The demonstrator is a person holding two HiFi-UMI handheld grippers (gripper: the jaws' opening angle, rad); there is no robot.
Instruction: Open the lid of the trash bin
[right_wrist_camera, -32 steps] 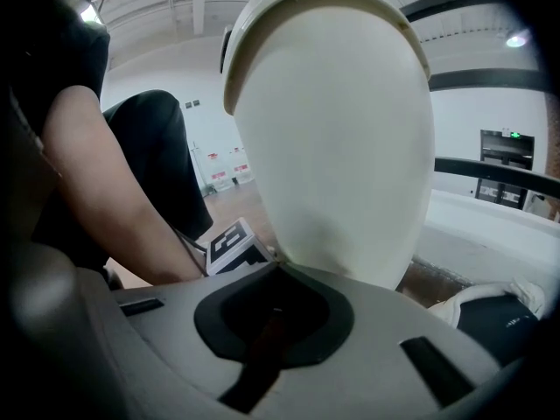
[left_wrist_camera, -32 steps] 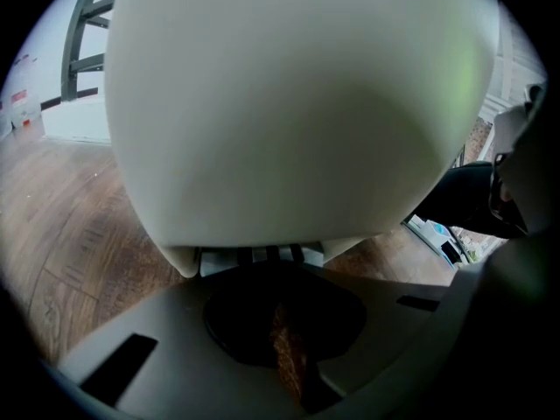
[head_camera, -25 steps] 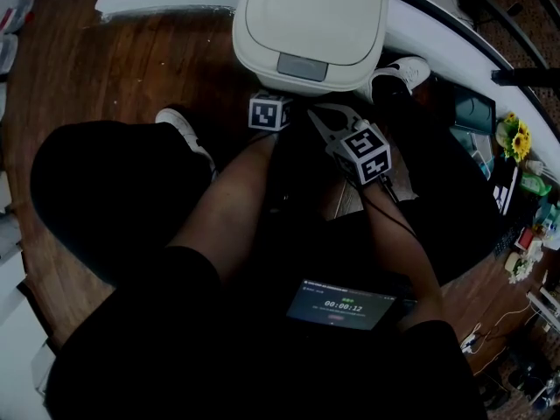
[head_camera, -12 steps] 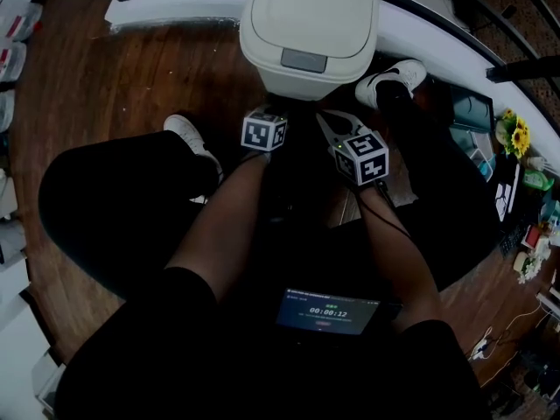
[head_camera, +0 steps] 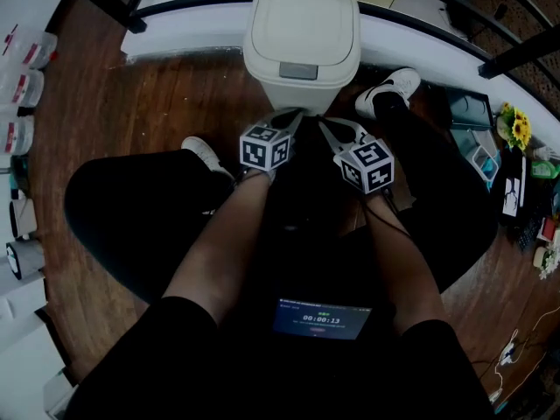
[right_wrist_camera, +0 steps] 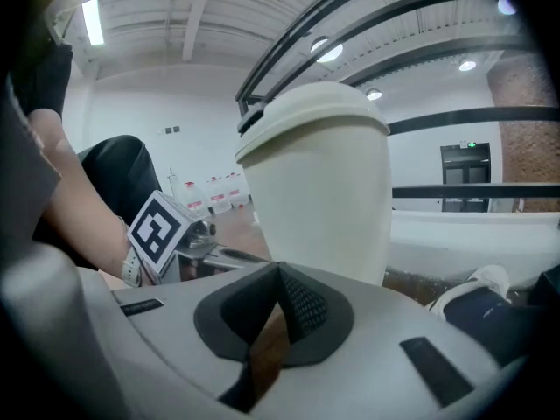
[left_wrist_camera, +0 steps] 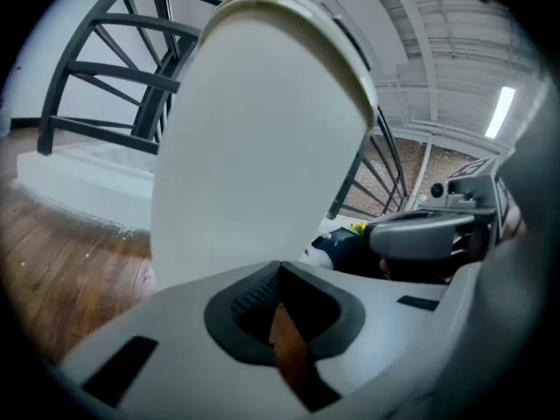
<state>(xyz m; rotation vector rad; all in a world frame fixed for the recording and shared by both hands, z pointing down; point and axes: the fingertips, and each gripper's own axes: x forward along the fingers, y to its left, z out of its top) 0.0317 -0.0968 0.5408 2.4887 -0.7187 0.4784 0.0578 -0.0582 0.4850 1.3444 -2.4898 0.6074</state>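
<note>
Here's the head view, looking steeply down: the trash bin (head_camera: 302, 24) stands just ahead of both sets of fingertips, on the wooden floor (head_camera: 157, 86); the left gripper (head_camera: 290, 116) and the right gripper (head_camera: 327, 128) sit side by side, low in front of the bin, tips angled in toward each other; from up here I cannot tell whether either tip touches the bin's front.

Only this view gives the top of the lid (head_camera: 304, 11): cream, rounded-square, lying flat and closed, with a grey latch (head_camera: 299, 71) on the edge nearest the fingers; a white shoe (head_camera: 394, 84) lies to the right of the right gripper's fingers, another white shoe (head_camera: 203, 154) out to the left of the left gripper's.

Over to the left gripper view, which looks up from low down: its fingers are pressed together at the tips, nothing between them, only a sliver of floor behind; the bin's smooth cream wall rises right beyond them, the lid's rim overhanging at the top; a dark railing (left_wrist_camera: 114, 68) stands behind, and the other gripper shows off to the right.

The right gripper view gives the same: fingers clenched tip to tip, empty; the bin is just past them and slightly right, its domed lid seated all round.
</note>
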